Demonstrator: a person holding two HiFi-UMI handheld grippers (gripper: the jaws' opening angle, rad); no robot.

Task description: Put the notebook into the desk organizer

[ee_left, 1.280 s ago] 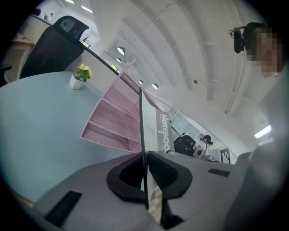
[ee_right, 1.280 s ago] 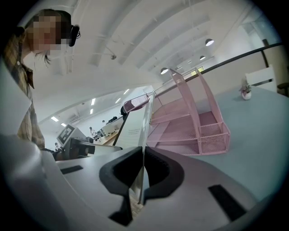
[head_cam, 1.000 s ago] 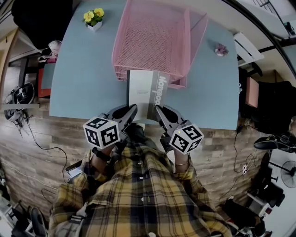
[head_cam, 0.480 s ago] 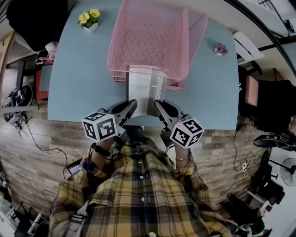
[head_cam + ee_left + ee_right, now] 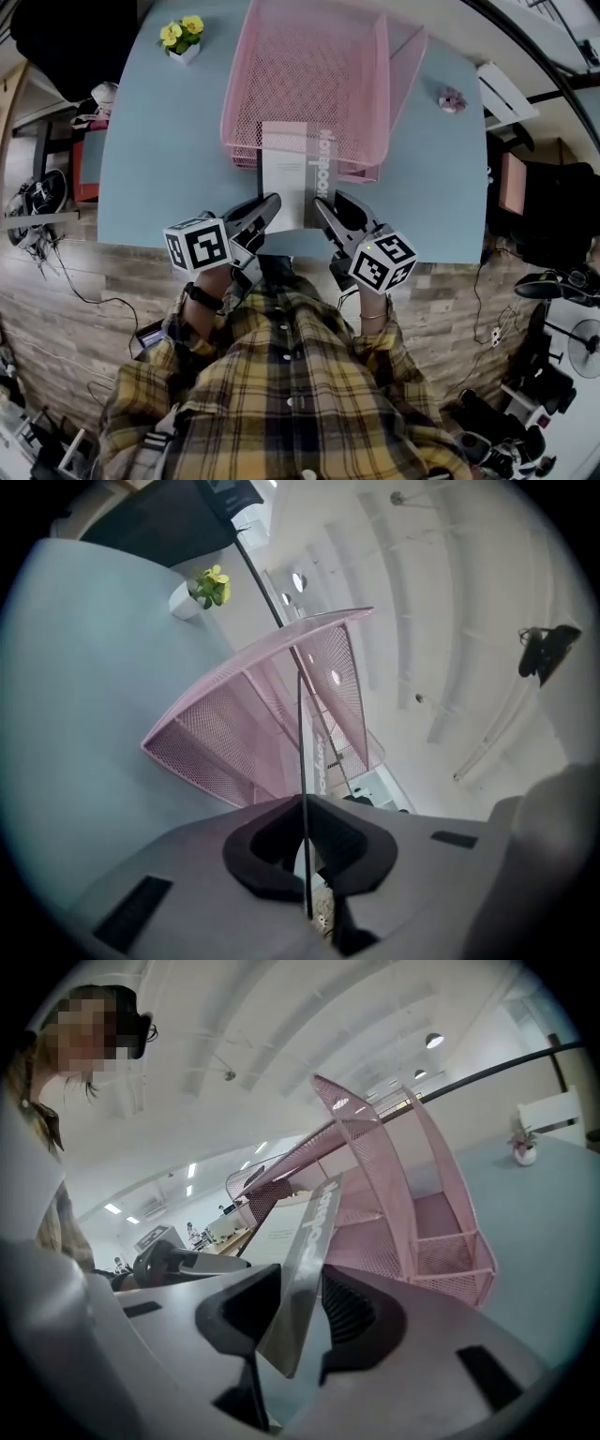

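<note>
The grey-and-white notebook (image 5: 292, 173) is held level over the blue table's near edge, and its far end overlaps the front of the pink mesh desk organizer (image 5: 309, 75). My left gripper (image 5: 266, 208) is shut on the notebook's near left corner. In the left gripper view the notebook (image 5: 303, 752) shows as a thin edge pinched between the pads of the left gripper (image 5: 306, 847). My right gripper (image 5: 327, 208) is at the near right corner and its jaws are opening. The notebook's spine (image 5: 314, 1232) stands between the right gripper's (image 5: 300, 1314) parted pads. The organizer (image 5: 403, 1204) is just ahead.
A small pot of yellow flowers (image 5: 183, 36) stands at the table's (image 5: 159, 159) far left corner. A small pink ornament (image 5: 451, 99) sits at the right. The organizer (image 5: 234, 733) fills the middle back. Wooden floor and cables lie below the near table edge.
Both grippers carried the notebook forward, so its far end now reaches over the organizer's front. The right gripper's jaws have parted. The left gripper stays clamped.
</note>
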